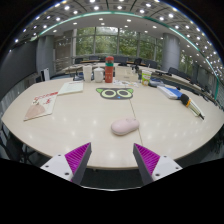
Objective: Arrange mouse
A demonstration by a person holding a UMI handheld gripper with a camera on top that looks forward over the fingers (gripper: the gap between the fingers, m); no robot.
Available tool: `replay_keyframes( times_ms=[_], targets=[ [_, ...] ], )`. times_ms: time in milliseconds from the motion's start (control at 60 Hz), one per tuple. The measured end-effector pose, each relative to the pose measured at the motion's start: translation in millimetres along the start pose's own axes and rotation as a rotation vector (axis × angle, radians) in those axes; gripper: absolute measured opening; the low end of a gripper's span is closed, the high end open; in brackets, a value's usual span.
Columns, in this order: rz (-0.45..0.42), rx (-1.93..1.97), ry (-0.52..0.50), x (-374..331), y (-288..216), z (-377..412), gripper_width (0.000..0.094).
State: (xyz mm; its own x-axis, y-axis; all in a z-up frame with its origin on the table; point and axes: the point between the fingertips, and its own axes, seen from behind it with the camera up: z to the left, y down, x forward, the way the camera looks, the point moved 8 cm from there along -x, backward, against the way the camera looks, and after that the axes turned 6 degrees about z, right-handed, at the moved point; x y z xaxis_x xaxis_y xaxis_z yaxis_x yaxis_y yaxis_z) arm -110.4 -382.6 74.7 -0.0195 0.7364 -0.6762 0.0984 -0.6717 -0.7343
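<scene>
Gripper view, pale pinkish-white mouse [125,126] on white table [70,120], just ahead of wide-open, empty tongs [112,160]

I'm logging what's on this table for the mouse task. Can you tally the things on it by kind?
Mouse, white, just ahead of the open gripper: 1
Mouse mat with owl eyes: 1
Red item at the far edge: 1
Papers or booklets: 2
Total: 5
Smaller far items are too unclear to count.
</scene>
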Motion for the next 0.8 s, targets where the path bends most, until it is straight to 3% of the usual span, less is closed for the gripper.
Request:
replay_keyframes(
  times_ms=[250,567,683,750,800],
  targets=[
    [0.044,0.053,-0.030,89,-29,-27,0.0857],
    [0.045,0.052,-0.048,124,-65,-27,0.0839],
    [0.047,0.048,-0.010,134,-73,-29,0.0683],
    [0.037,0.044,0.004,138,-75,-31,0.0499],
    [0.035,0.055,-0.004,139,-76,-32,0.0470]
  ],
)
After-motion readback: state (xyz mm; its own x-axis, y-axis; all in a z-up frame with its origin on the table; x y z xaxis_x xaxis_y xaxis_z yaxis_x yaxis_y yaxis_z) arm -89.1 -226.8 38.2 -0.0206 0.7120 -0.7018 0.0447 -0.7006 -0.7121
